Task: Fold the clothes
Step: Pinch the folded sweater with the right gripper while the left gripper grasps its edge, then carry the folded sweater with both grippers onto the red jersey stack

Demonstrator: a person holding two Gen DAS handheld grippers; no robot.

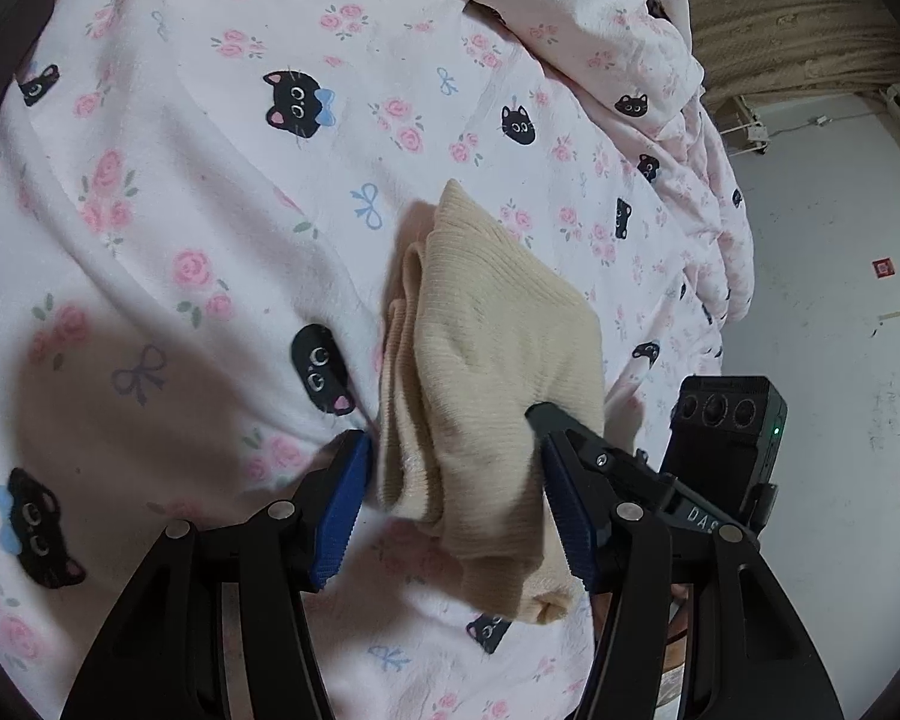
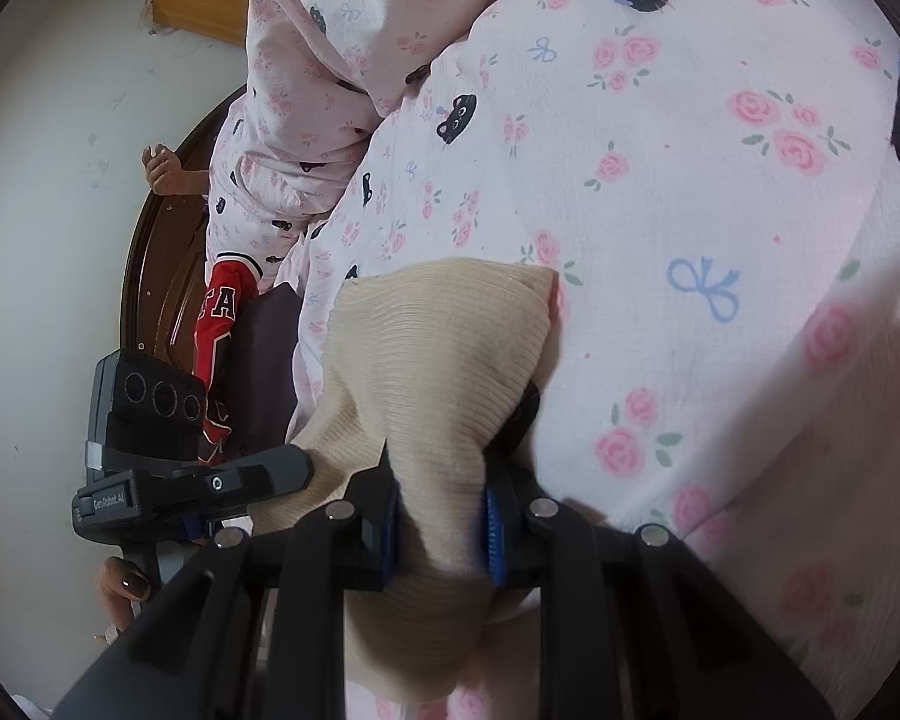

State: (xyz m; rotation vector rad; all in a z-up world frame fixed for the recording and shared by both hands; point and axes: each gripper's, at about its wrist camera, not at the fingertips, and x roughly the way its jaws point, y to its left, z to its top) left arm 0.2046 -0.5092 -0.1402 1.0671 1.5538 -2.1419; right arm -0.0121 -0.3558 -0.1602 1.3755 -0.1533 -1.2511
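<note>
**Mia:** Left wrist view showed the sweater best. What was it like?

**Ben:** It was a cream, ribbed sweater, folded into a thick bundle. It sat over the sheet, the pink one with black cats, roses and blue bows.

**Mia:** Was the left gripper holding it?

**Ben:** The bundle was between its two blue pads, and the jaws stood wide. One pad was at the fabric's edge. I could not tell if it was really squeezing.

**Mia:** And the right gripper?

**Ben:** In the right wrist view it pinched the sweater tight. Its blue pads pressed in on both sides, and the cloth bunched up between them. The rest of the sweater spread out in front, over the sheet.

**Mia:** Were the two grippers close?

**Ben:** Yes. The left gripper showed just beside the sweater in the right view, touching its side.

**Mia:** What else was around?

**Ben:** A red cloth with white letters lay at the bed's edge. A lumpy quilt with the same cat print was piled farther back. A white floor was beside the bed.
</note>
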